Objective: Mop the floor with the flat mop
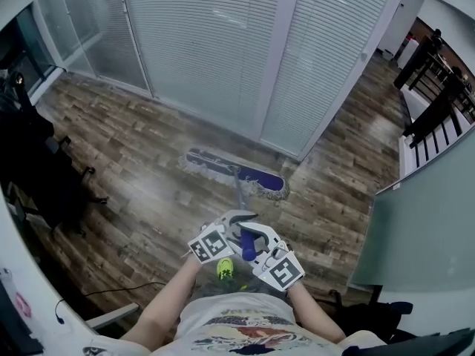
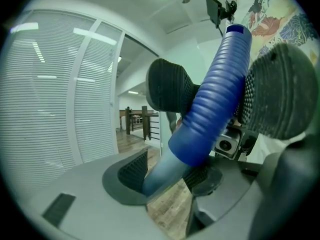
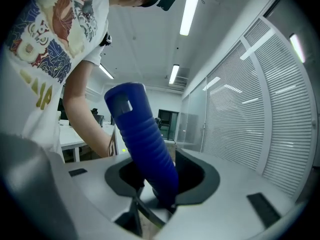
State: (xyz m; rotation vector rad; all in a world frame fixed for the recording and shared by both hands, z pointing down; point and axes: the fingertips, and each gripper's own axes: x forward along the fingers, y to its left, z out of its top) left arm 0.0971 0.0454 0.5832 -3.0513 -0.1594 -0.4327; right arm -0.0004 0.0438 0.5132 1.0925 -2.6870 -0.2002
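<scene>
Partition: white slatted blinds [image 1: 215,50] behind glass run across the far side. Their foot meets the floor [image 1: 148,169] just past the mop head [image 1: 237,173].
Floor: dark wood-look planks, mottled brown and grey.
Left side: a dark chair [image 1: 44,176] on a wheeled base, well apart from the mop head. A thin black cable [image 1: 119,289] trails over the planks nearer the person.
Right side: black railing [image 1: 438,102] at the upper corner. Below it stands a pale green panel [image 1: 430,213], near the mop head's right end but not touching it.
Underfoot: a small yellow-green object [image 1: 224,268] just below the grippers; cannot tell what it is.
Person: printed white T-shirt [image 1: 237,328], bare forearms, both reaching forward.
Mop head: long, flat and dark blue with a pale fringed edge. It lies flat on the planks, slanting down to the right, just in front of the partition.
Mop handle [image 1: 247,245]: a thin grey shaft rises from the head's middle toward the person and ends in a ribbed bright-blue grip.
Left gripper [image 1: 236,221]: clamped on the handle at the lower edge of the blue grip, with a ridged pad pressing on each side.
Right gripper [image 1: 254,236]: closed on the ribbed blue grip just above the left one, coming in from the opposite side. The grip's capped end sticks up past its jaws.
Overhead: long ceiling strip lights [image 3: 192,6], lit.
</scene>
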